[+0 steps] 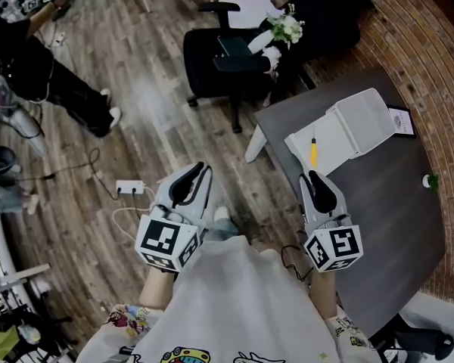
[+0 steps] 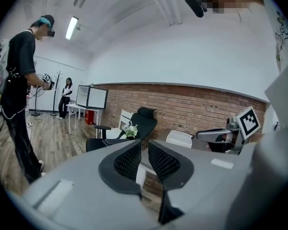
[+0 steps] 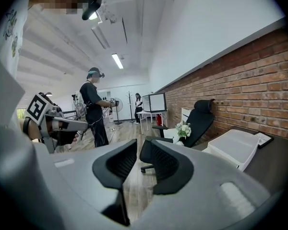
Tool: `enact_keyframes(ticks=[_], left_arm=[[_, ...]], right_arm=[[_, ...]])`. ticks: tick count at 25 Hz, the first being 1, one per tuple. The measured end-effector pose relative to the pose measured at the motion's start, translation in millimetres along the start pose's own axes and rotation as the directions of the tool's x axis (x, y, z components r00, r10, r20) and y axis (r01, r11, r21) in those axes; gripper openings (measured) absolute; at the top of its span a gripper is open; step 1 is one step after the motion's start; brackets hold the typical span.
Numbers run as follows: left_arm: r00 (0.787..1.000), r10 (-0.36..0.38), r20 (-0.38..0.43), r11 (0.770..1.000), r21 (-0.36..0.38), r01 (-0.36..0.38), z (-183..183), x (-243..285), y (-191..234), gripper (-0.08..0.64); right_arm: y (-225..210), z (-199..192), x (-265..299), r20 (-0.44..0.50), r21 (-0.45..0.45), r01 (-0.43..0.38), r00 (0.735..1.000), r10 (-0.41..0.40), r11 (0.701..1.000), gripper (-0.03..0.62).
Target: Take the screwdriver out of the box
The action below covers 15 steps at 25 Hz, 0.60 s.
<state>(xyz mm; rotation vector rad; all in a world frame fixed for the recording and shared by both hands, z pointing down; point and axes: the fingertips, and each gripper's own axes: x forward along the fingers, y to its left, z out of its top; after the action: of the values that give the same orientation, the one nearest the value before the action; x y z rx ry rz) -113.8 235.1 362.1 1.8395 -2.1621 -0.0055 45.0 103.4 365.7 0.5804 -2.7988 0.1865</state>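
As the screwdriver (image 1: 313,152) lies on the flap of the box (image 1: 367,116) centre right, removal looks done; left tongs (image 1: 191,178), right tongs (image 1: 316,180) released, empty

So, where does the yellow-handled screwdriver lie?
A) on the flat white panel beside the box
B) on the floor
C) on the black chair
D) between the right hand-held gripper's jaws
A: the head view shows the screwdriver lying on the white panel beside the box.

No legible txt, labels or nos. anywhere.
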Motion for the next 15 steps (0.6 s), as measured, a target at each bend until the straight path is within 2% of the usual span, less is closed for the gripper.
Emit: enact_keyframes(ticks=[7, 15], left_arm=[[0.999, -0.029, -0.019, 0.999, -0.014, 0.029, -8, 6, 24, 0.049], [0.996, -0.064, -0.062, 0.998, -0.026, 0.063, -14, 41, 33, 0.051]], right_arm=[[-3, -9, 8, -0.031, 0.037, 0.064, 0.998, -0.063, 0.997, 0.095], [-33, -11, 19, -0.046, 0.063, 0.135, 0.990, -0.133, 0.989, 0.106]])
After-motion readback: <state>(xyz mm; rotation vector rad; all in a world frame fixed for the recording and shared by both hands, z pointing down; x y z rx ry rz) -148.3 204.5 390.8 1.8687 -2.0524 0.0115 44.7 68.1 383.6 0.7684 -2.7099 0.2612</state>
